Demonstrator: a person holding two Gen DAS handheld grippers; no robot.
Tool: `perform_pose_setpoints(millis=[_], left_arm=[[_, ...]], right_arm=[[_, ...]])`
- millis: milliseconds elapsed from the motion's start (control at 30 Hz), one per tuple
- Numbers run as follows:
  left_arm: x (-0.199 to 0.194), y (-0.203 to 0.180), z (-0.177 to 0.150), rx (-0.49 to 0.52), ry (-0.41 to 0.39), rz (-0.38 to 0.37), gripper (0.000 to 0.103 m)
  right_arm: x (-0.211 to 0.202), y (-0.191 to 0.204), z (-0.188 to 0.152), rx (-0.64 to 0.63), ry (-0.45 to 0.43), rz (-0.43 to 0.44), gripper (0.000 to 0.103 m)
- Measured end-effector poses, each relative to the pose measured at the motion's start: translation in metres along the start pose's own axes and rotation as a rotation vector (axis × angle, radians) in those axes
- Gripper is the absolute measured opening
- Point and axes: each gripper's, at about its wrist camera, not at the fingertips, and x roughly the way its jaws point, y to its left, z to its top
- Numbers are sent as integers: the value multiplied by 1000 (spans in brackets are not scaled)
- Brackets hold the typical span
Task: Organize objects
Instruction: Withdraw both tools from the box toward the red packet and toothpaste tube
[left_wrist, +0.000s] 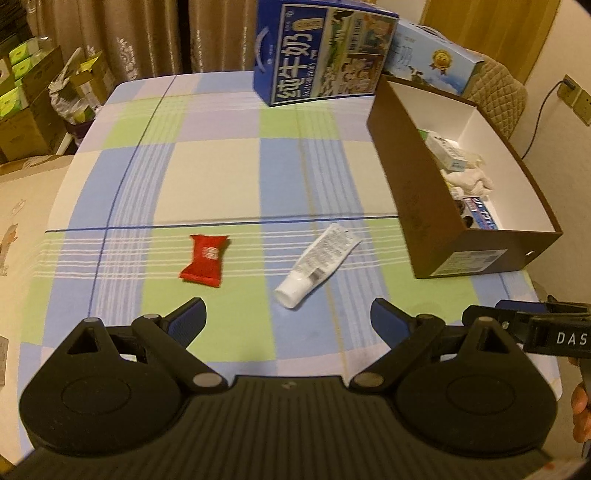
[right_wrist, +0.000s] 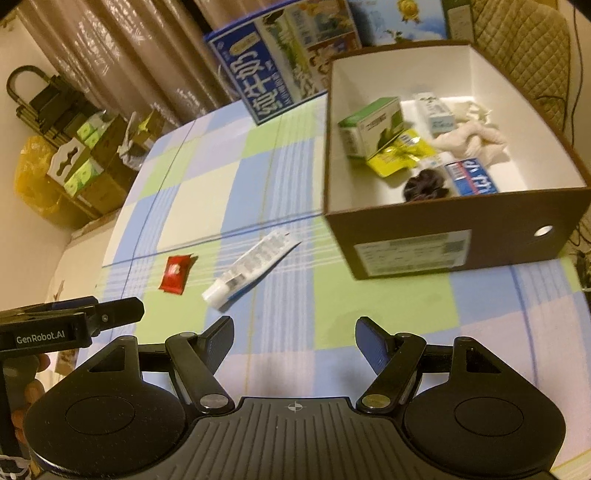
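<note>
A red snack packet (left_wrist: 204, 260) (right_wrist: 176, 273) and a white tube (left_wrist: 318, 266) (right_wrist: 251, 268) lie on the checked tablecloth (left_wrist: 214, 177) (right_wrist: 295, 302), just beyond my fingers. My left gripper (left_wrist: 288, 314) hovers open over the cloth, the tube a little ahead of it. My right gripper (right_wrist: 295, 332) is open too, with nothing between its fingers, and shows at the right edge of the left wrist view. A brown cardboard box (left_wrist: 406, 192) (right_wrist: 458, 218) with white inner walls stands to the right; it holds several items, among them a green carton (right_wrist: 369, 127) and a yellow packet (right_wrist: 400, 153).
Two blue milk cartons (left_wrist: 317, 55) (right_wrist: 269, 74) stand behind the brown box at the table's far edge. A quilted chair back (left_wrist: 498, 92) is beyond the box. Stacked cardboard boxes (right_wrist: 92, 158) sit on the floor to the left, by the curtains.
</note>
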Motion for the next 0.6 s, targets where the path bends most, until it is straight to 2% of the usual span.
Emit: perform_pose_setpoints(millis=[600], left_arm=[[10,67,-7,-49,23,45,94]], right_arm=[[63,45,-7,-17,56,-7,71]])
